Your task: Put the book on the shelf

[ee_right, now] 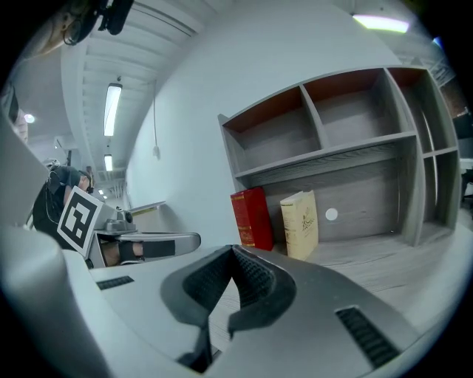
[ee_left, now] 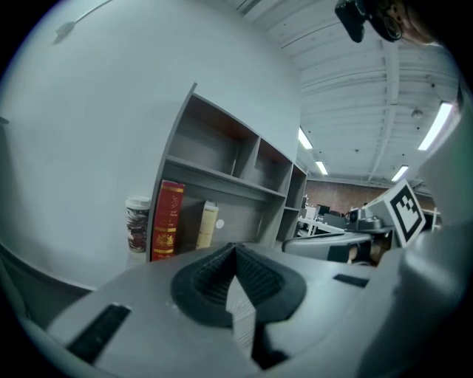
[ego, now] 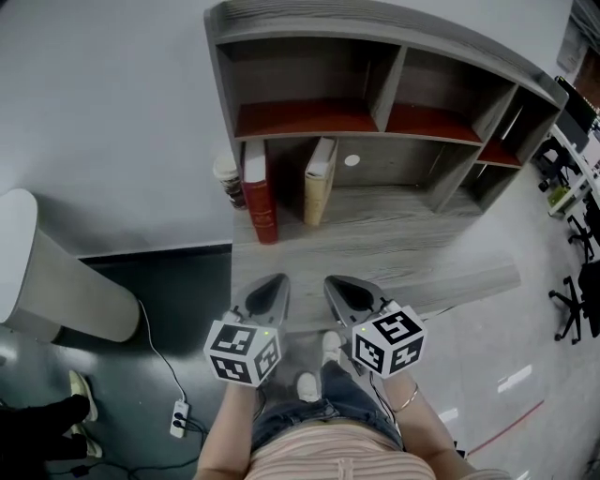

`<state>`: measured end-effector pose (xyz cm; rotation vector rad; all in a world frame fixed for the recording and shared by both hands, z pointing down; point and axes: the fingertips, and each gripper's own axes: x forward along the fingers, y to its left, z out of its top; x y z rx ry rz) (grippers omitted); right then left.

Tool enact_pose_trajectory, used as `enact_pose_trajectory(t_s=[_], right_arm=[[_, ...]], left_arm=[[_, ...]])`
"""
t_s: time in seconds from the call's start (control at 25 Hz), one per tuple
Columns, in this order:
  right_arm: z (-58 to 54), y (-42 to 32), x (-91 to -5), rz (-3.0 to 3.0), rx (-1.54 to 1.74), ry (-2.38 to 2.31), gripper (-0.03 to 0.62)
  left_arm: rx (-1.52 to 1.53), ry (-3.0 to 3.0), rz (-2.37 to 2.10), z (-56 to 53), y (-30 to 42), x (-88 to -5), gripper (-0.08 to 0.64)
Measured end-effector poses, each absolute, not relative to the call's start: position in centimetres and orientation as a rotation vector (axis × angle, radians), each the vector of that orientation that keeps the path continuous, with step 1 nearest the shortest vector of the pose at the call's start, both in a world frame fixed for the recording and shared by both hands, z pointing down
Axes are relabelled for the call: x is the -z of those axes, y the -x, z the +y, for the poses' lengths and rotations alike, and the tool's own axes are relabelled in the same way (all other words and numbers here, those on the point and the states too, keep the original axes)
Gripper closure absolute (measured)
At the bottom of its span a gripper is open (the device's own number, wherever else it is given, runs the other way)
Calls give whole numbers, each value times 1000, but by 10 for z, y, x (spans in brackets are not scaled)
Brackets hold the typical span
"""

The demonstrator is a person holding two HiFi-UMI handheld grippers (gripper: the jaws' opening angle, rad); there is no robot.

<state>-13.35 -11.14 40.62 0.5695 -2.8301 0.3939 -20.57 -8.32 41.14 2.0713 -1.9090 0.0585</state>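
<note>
We hold the left gripper [ee_left: 235, 247] and right gripper [ee_right: 233, 249] with fingers clenched, empty. A red book [ego: 259, 192], cream book [ego: 319, 180] and paper cup [ego: 228, 180] stand on the wood-grain surface [ego: 394, 244].

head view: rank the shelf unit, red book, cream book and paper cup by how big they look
1. shelf unit, by far the largest
2. red book
3. cream book, only slightly smaller than the red one
4. paper cup, clearly smallest

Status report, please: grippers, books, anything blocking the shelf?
Both shut, empty: left gripper, right gripper. Standing on desk below shelf: red book, cream book. Only a cup beside them.
</note>
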Motion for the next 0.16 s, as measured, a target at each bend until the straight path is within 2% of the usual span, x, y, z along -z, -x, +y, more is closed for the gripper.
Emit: enact_pose_trajectory(t_s=[0.16], right_arm=[[-101, 133, -405, -2831, -399, -568, 584]], left_arm=[[-57, -2064, -1891, -73, 202, -414, 546]])
